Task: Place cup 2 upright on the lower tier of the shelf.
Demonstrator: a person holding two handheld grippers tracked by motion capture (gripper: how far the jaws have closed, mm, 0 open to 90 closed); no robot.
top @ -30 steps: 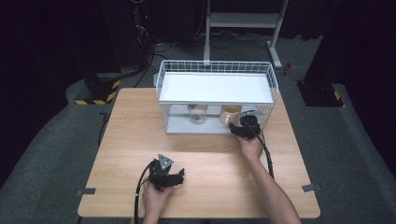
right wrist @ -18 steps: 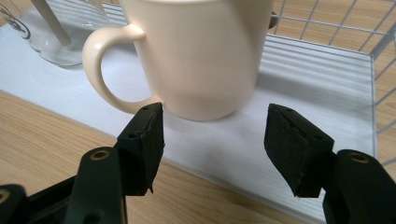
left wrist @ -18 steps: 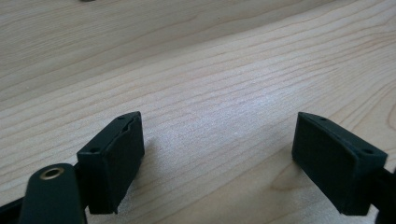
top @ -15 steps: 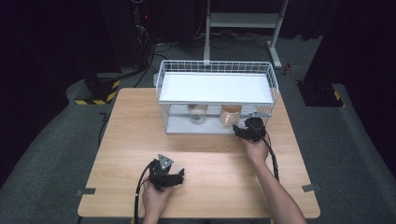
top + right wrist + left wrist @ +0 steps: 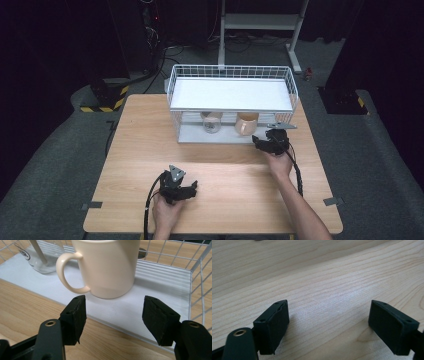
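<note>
A cream mug (image 5: 110,267) stands upright on the lower white shelf (image 5: 155,290) of a white wire rack (image 5: 230,82), handle to the left in the right gripper view. In the high view the mug (image 5: 246,125) sits beside a clear glass (image 5: 212,122). My right gripper (image 5: 113,318) is open just in front of the shelf edge, jaws a short way from the mug, nothing between them. It sits at the rack's front right (image 5: 264,140). My left gripper (image 5: 329,330) is open over bare wood, resting near the table's front (image 5: 189,189).
The glass (image 5: 41,257) stands left of the mug on the same shelf. Wire bars (image 5: 200,285) close the rack's right side. The rack's top shelf (image 5: 230,94) overhangs the cups. Wooden table (image 5: 150,150) spreads between the two hands.
My right gripper has drawn back from under the rack toward the person, a little to the right. The left gripper has stayed put.
</note>
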